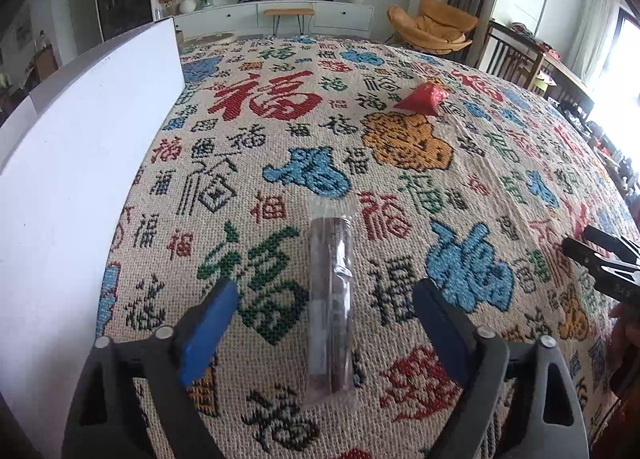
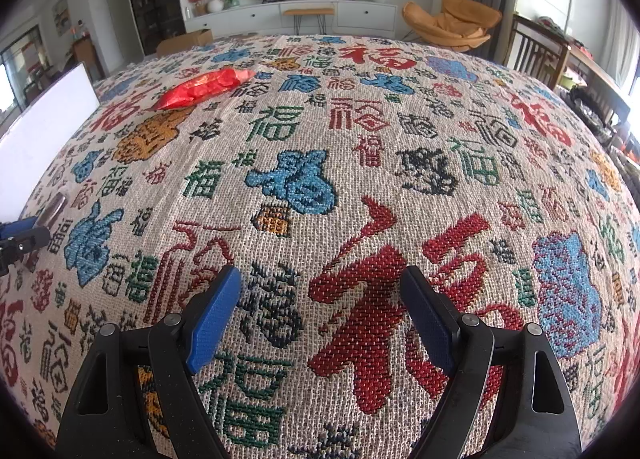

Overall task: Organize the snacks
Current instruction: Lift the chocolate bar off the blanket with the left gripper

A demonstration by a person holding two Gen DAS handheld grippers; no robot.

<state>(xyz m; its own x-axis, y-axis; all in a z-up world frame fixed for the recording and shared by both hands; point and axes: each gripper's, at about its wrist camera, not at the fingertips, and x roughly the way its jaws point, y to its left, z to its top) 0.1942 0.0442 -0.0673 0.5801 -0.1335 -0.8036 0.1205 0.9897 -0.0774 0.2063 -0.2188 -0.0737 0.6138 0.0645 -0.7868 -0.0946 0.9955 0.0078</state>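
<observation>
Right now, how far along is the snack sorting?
Done: nothing that shows; the white box's inside is hidden.
In hand: nothing. The left gripper has open jaws on either side of the dark snack stick, not pressing it. The right gripper is open over bare cloth.
Left: the stick and the red packet, both loose on the cloth.
</observation>
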